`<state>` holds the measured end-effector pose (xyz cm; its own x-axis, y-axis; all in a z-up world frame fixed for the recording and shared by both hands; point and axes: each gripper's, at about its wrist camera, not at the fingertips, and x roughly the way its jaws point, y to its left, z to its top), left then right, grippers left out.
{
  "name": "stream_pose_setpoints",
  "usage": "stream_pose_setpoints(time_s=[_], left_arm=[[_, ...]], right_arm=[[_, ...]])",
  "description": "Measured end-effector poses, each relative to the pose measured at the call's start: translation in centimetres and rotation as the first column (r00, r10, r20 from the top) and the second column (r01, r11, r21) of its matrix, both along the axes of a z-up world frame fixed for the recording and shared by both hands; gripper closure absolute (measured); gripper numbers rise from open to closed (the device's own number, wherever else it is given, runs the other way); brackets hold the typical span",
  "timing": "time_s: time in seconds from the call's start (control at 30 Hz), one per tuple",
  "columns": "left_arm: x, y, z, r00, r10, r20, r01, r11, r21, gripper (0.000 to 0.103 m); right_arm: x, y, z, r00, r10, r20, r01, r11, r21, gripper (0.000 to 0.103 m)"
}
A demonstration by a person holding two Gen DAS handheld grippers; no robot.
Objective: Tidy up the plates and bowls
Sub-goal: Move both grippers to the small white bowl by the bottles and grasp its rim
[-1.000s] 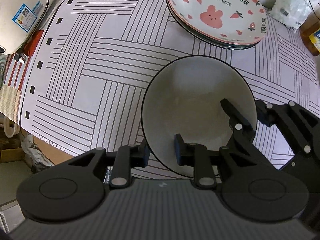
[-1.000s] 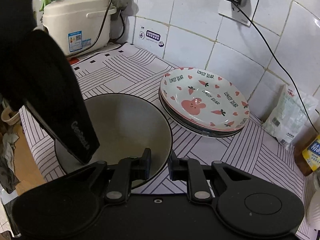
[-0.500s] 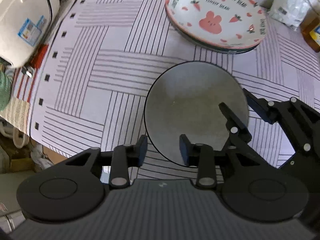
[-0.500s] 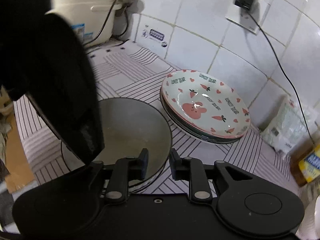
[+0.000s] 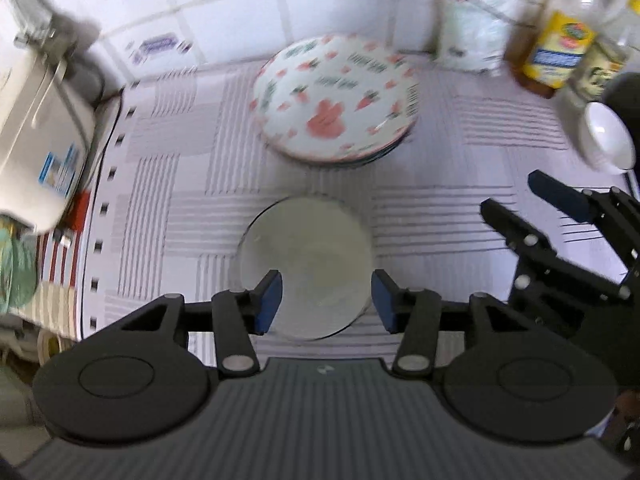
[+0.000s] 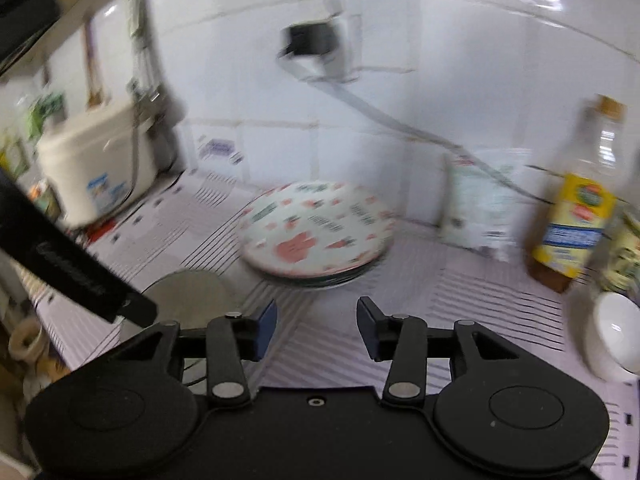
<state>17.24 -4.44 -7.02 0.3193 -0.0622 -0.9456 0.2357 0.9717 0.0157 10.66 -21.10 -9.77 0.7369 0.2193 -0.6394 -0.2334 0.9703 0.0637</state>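
The grey bowl [image 5: 306, 268] is set on the counter [image 5: 460, 216] just ahead of the left tool [image 5: 326, 300], whose jaws are spread and empty. Beyond it, plates [image 5: 334, 100] are stacked. The right tool [image 6: 316, 328] is likewise parted, holding nothing. A white bowl [image 6: 614, 334] to its right, seemingly unsorted though blurred, is left.

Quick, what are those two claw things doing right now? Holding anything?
Left gripper: jaws open, holding nothing, above the grey bowl.
Right gripper: jaws open, empty.
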Motion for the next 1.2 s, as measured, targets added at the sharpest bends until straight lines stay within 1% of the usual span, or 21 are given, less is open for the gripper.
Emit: stream_pose_setpoints(time_s=[0.07,0.2,0.27,0.33,0.43,0.53,0.63,0.7,0.87,1.0,1.07,1.13,1.2], left_arm=[[0.1,-1.5,0.7,1.000,-0.027,0.015,0.027,1.000,-0.003,0.054],[0.6,-4.6,1.9,0.995,-0.090,0.047,0.091,0.996,-0.015,0.053],[0.9,-6.1,2.2,0.992,-0.113,0.056,0.114,0.993,-0.024,0.052],[1.1,-7.6,2.3,0.988,-0.138,0.067,0.140,0.990,-0.034,0.052],[1.2,-9.7,2.3,0.985,-0.150,0.089,0.156,0.986,-0.062,0.049],[1.3,-12.1,1.7,0.981,-0.178,0.084,0.185,0.979,-0.088,0.048],[1.4,-14.5,0.9,0.972,-0.218,0.082,0.225,0.970,-0.087,0.048],[1.5,-15.9,0.3,0.968,-0.236,0.081,0.243,0.966,-0.094,0.048],[2.2,-19.0,-0.7,0.959,-0.271,0.087,0.279,0.954,-0.108,0.047],[2.9,-21.3,-1.5,0.945,-0.307,0.112,0.322,0.936,-0.143,0.043],[3.5,-22.4,-2.2,0.945,-0.308,0.114,0.324,0.933,-0.160,0.042],[4.1,-23.6,-2.8,0.942,-0.318,0.110,0.334,0.925,-0.182,0.042],[4.6,-24.8,-3.4,0.938,-0.326,0.115,0.342,0.922,-0.180,0.042]], right_arm=[[-0.1,-1.9,0.4,0.999,-0.046,0.015,0.046,0.999,0.003,0.053],[-0.7,-5.6,1.5,0.992,-0.119,0.051,0.121,0.991,-0.054,0.053],[-1.2,-7.6,2.0,0.985,-0.160,0.058,0.163,0.985,-0.063,0.051],[-1.4,-9.6,2.1,0.977,-0.205,0.063,0.209,0.976,-0.067,0.047],[-1.9,-12.6,1.8,0.955,-0.290,0.065,0.293,0.955,-0.036,0.045],[-2.0,-14.9,0.9,0.926,-0.375,0.048,0.375,0.927,0.006,0.045],[-2.3,-16.4,0.3,0.905,-0.422,0.057,0.422,0.906,0.012,0.041],[-2.3,-17.1,0.0,0.896,-0.440,0.070,0.440,0.898,0.013,0.041],[-2.0,-18.6,-1.0,0.873,-0.479,0.085,0.483,0.875,-0.023,0.039],[-1.7,-19.7,-2.1,0.860,-0.501,0.094,0.506,0.861,-0.039,0.033],[-1.3,-20.1,-2.9,0.856,-0.508,0.096,0.513,0.857,-0.041,0.033],[-0.8,-20.4,-3.8,0.841,-0.532,0.096,0.538,0.842,-0.043,0.033],[-0.2,-20.6,-4.7,0.833,-0.547,0.081,0.551,0.834,-0.040,0.033]])
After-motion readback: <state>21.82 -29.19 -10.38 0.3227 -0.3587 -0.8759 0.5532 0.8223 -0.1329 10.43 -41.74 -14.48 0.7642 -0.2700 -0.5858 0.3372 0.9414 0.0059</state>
